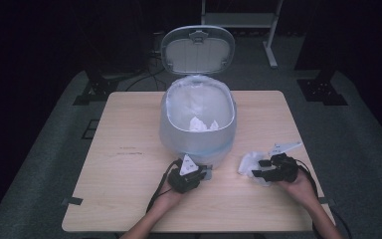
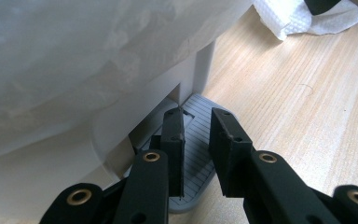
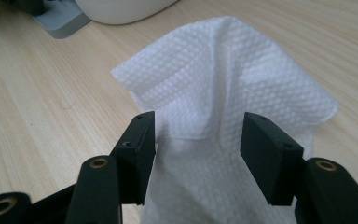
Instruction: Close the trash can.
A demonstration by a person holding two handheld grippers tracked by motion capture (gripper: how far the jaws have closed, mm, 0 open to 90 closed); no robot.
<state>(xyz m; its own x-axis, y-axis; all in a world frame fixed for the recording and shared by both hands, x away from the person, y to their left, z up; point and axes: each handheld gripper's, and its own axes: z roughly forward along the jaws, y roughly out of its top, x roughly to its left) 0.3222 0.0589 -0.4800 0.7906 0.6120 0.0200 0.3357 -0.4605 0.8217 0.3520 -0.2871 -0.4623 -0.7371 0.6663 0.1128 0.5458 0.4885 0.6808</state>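
A white pedal bin (image 1: 198,134) lined with a clear bag stands mid-table with its lid (image 1: 198,50) raised; crumpled white tissue (image 1: 203,124) lies inside. My left gripper (image 1: 203,172) (image 2: 196,135) rests on the bin's grey pedal (image 2: 200,154) (image 1: 208,174), its jaws drawn to a narrow slit with nothing between them. To the right, a white paper towel (image 1: 247,162) (image 3: 223,79) lies rumpled on the wood. My right gripper (image 1: 259,169) (image 3: 198,140) is open, one jaw on each side of a raised fold of the towel.
The light wooden table (image 1: 129,164) has bare room to the left of the bin and along the front edge. The towel (image 2: 303,18) lies close to the pedal (image 3: 60,18). Dark floor, cables and stand legs surround the table.
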